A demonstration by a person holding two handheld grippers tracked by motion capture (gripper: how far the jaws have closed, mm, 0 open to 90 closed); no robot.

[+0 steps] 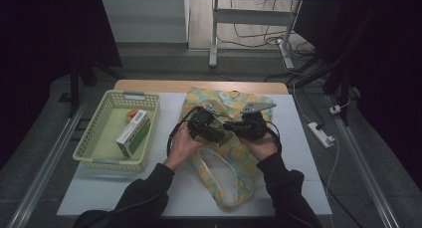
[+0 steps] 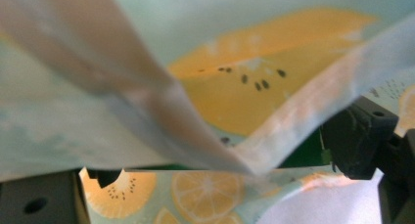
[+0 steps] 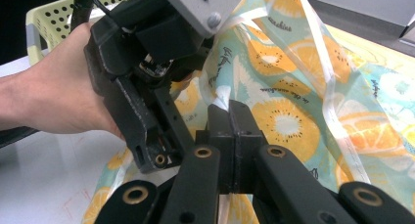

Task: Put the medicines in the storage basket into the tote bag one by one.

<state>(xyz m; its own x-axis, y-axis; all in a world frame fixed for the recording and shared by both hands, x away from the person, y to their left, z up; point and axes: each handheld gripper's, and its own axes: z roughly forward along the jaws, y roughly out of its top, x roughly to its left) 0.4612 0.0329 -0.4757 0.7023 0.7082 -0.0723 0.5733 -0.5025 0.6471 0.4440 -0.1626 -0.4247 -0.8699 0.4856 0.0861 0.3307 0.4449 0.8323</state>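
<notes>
A mint bag [image 1: 234,163] printed with orange slices lies on the white table, its mouth toward me. Both grippers meet above its middle. My right gripper [image 1: 230,129] is shut on a fold of the bag's edge; its jaws [image 3: 230,109] pinch the fabric [image 3: 288,121]. My left gripper [image 1: 217,132] pushes in under the lifted cloth [image 2: 254,92]. Its jaws [image 2: 220,165] stand wide, and a green box [image 2: 298,158] spans from one to the other, mostly covered by fabric. A hand [image 3: 54,97] holds that gripper.
A pale yellow basket [image 1: 89,133] stands at the left of the table with a white and green box [image 1: 133,133] and a small orange item inside. Bare tabletop [image 1: 124,193] lies in front of it. A power strip [image 1: 321,134] lies on the floor at right.
</notes>
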